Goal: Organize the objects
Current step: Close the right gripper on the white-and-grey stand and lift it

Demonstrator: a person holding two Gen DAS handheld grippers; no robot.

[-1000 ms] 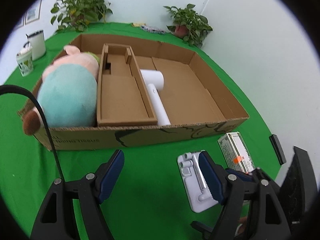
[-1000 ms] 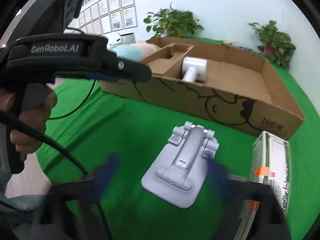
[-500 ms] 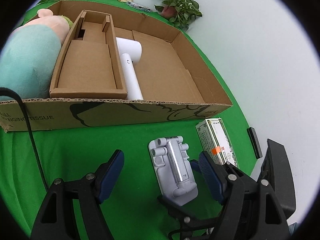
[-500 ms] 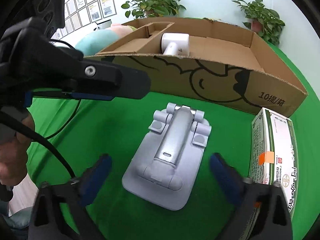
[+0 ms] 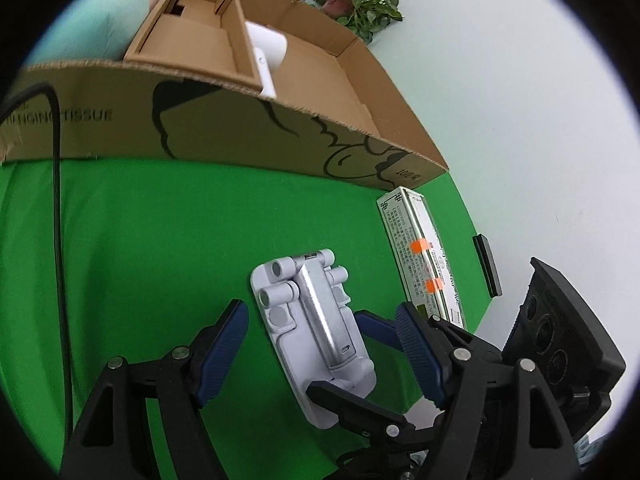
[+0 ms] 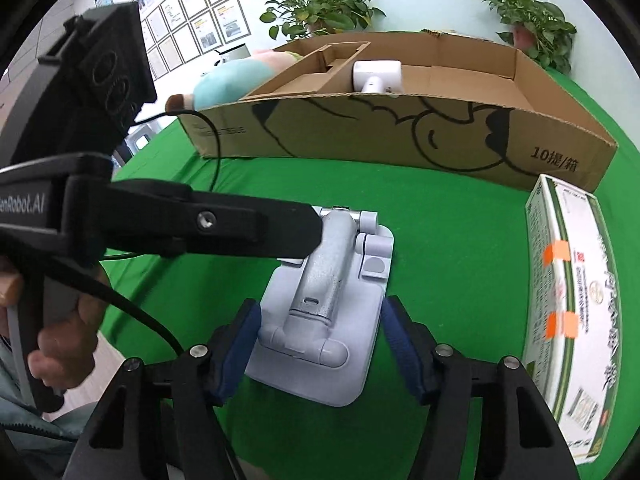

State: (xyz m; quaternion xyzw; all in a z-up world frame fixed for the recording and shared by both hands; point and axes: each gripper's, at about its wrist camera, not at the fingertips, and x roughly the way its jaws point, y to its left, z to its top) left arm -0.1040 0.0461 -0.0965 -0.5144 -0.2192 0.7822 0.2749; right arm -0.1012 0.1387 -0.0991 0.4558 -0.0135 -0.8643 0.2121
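A white and silver folding stand (image 5: 316, 328) (image 6: 328, 312) lies flat on the green cloth in front of a cardboard box (image 5: 224, 128) (image 6: 400, 136). My left gripper (image 5: 324, 344) is open, its fingers on either side of the stand. My right gripper (image 6: 324, 344) is open too, its blue pads close to both sides of the stand's near end, touching or nearly so. A green and white carton (image 5: 424, 260) (image 6: 572, 304) lies to the right of the stand. The box holds a white hair dryer (image 5: 268, 52) (image 6: 376, 76), a cardboard insert and a plush toy (image 6: 228, 84).
Potted plants (image 6: 320, 12) stand behind the box, by the white wall. A black cable (image 5: 60, 216) runs down the left of the cloth. A small black object (image 5: 486, 264) lies at the table's right edge. A hand (image 6: 56, 332) holds the left gripper's handle.
Both grippers have moved down and forward, closing in on the stand. The right gripper's pads have narrowed around its near end. The box now sits higher in both views.
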